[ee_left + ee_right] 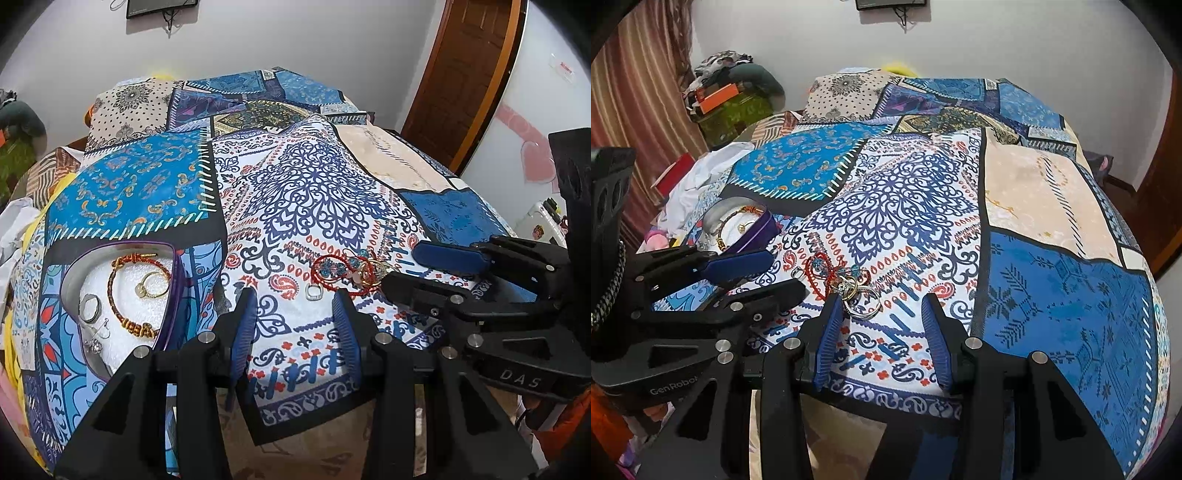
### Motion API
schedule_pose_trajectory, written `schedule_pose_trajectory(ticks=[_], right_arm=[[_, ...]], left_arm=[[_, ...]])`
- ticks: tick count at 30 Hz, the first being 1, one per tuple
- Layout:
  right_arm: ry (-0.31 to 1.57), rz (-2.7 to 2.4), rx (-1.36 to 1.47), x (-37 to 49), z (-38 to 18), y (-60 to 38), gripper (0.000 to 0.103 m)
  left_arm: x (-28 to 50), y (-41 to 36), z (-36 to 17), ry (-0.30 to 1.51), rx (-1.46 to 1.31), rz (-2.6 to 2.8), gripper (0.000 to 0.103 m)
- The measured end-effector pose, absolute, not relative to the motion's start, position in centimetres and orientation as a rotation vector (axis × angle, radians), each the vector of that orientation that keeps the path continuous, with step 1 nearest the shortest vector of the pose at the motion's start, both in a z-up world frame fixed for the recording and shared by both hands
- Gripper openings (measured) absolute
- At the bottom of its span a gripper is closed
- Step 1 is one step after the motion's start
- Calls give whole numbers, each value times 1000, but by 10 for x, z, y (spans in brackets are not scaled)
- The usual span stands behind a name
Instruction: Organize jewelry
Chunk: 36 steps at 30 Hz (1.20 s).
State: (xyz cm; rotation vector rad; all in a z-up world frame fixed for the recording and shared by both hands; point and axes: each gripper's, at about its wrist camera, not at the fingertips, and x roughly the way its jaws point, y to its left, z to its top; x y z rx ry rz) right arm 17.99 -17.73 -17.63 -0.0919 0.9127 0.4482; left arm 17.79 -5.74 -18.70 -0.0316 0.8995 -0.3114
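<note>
Both grippers are hovering over the patchwork bedspread [310, 177], near its front edge, and neither is carrying anything. The left gripper [297, 325] is holding its jaws spread apart with only cloth between them. The right gripper [882, 332] is likewise standing with jaws spread; its left pad [827, 332] is lying just beside the nearest silver ring [864, 299].

The loose jewelry pile [347, 269] is lying on the white paisley patch, between the two grippers. It is made up of a red beaded bracelet [820, 273], blue-stone pieces and several rings, all tangled and touching. A square silver ring [313, 291] is sitting apart, just ahead of the left gripper.

The purple-rimmed box [173, 280] is resting toward the left edge of the bedspread, already holding a braided bangle [122, 291], a gold ring [153, 286] and a silver ring [90, 308] on white foam.

Handling judgement: the pieces are light, small and smooth, so they are likely to slip. The beaded strand is limp and is likely to drag its neighbours along. Rings are rigid; grip each across the band. The soft bedspread is yielding under pressure, so pads may catch cloth.
</note>
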Motion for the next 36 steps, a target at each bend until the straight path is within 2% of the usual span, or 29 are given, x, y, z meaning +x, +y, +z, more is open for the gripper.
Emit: schedule_pose_trajectory(ticks=[2,5,12,15,19,21,23,25,29,36], right_arm=[[913,452,-93,180,-176,-177,21],[919,452,-65,184,-177,-183,10],[932,424,-34,184,-174,-195,9],[943,429,-2,183,-170,-200,9],[947,433,3,183,-164,-197,11],[952,443,-5,185,-160,-192,18],[936,457,-9,186,-155,-185,33],[911,463,-16,185,-150,-179,40],[889,501,-45,194,-148,-158,40],[959,527,-138,211,-170,-131,40]], left_arm=[[180,-58,-188,897,-32,-316,42],[181,-59,-188,894,-37,-319,37],[184,-60,-189,890,-61,-334,21],[184,-61,-189,890,-63,-336,8],[181,-60,-187,890,-67,-343,8],[176,-59,-185,887,-65,-342,8],[171,-56,-183,882,-66,-338,8],[164,-52,-180,877,-66,-335,8],[153,-42,-171,852,-65,-318,8],[146,-19,-158,813,-96,-287,8]])
